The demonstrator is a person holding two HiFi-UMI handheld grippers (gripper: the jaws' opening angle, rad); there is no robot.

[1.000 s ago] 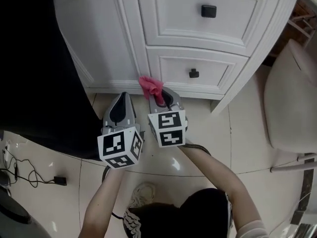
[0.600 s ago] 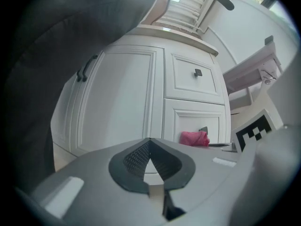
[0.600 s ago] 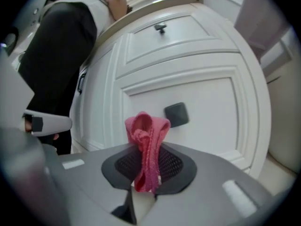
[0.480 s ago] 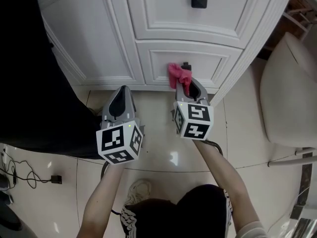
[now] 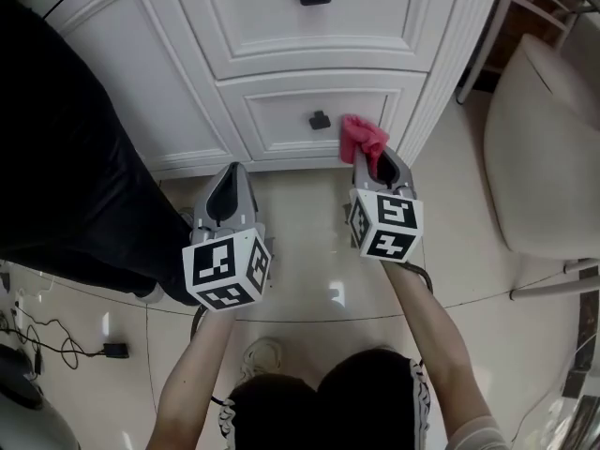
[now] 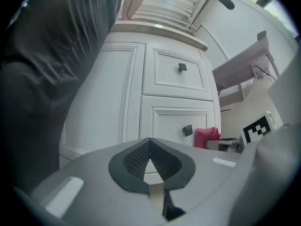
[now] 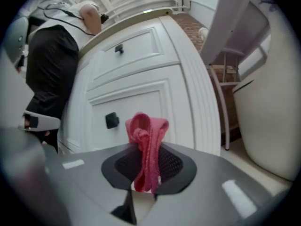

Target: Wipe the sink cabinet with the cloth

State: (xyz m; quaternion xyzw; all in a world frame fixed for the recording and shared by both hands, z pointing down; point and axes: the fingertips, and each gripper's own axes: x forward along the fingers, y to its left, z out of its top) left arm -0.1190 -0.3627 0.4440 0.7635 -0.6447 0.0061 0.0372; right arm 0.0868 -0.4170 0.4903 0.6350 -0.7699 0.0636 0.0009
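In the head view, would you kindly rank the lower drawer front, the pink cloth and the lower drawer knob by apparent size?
1. lower drawer front
2. pink cloth
3. lower drawer knob
None look alike; the order is clear.

The sink cabinet (image 5: 141, 73) is white, its square knobs (image 5: 320, 120) black. Against it the cloth (image 5: 362, 137) is bright pink. The left gripper (image 5: 232, 172) and right gripper (image 5: 373, 157) are grey, their cubes (image 5: 227, 270) checked with black-and-white squares. Below the cabinet, floor tiles (image 5: 309, 251) are glossy cream.
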